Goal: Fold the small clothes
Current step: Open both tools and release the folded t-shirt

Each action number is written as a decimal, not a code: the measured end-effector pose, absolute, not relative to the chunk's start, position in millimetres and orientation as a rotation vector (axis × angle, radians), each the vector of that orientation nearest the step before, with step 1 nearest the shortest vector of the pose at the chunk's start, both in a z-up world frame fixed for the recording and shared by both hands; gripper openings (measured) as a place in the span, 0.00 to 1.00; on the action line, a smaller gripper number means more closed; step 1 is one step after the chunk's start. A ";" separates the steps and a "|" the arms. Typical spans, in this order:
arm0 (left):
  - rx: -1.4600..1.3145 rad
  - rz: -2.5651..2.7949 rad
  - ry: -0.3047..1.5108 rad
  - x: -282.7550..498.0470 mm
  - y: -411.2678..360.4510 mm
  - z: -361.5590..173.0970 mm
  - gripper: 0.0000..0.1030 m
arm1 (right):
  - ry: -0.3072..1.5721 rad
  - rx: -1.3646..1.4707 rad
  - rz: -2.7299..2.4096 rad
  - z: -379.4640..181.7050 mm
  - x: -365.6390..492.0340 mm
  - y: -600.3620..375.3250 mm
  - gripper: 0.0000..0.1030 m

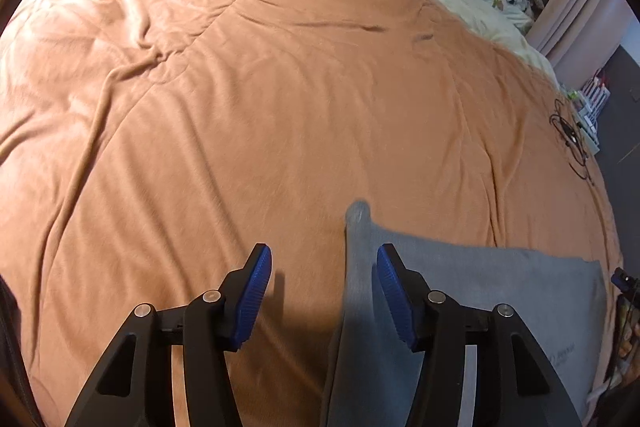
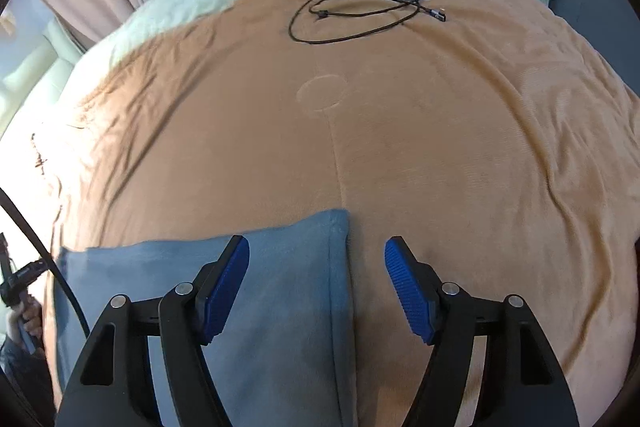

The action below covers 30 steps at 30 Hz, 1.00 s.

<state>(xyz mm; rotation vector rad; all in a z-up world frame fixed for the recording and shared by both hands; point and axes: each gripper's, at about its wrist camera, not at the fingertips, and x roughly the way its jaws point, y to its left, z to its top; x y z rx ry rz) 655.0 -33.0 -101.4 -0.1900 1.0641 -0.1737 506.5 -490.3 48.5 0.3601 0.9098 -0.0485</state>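
Left wrist view: grey fleece garment (image 1: 480, 279) lies limp and light on the bed (image 1: 240, 107); we judge corners best. Both grippers' fingers (image 1: 256, 291) spread, empty.

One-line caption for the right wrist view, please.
Right gripper open above the corner of a grey garment on a brown blanket, black cables beyond.

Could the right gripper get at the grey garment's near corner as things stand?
Probably yes: the right gripper is open just above the grey garment, whose edge runs between its fingers, and nothing lies in the way on the orange blanket.
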 end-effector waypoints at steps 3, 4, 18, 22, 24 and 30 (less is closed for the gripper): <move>-0.186 -0.194 1.085 635.5 -29.8 -101.7 0.55 | 0.918 0.341 -0.036 50.4 490.7 -489.1 0.67; -0.189 -0.203 1.092 630.0 -29.5 -102.5 0.55 | 0.929 0.338 -0.031 50.0 485.7 -488.3 0.67; -0.210 -0.228 1.172 538.0 -28.6 -123.7 0.43 | 1.025 0.253 0.010 46.0 420.0 -469.9 0.67; -0.209 -0.233 1.176 509.1 -28.1 -132.5 0.28 | 1.035 0.207 0.010 44.3 405.6 -460.0 0.67; -0.203 -0.239 1.174 499.8 -28.2 -135.7 0.09 | 1.048 0.181 -0.002 42.0 398.4 -456.0 0.67; -0.170 -0.163 1.154 482.5 -20.4 -135.4 0.05 | 1.089 0.062 -0.164 33.0 383.6 -454.2 0.67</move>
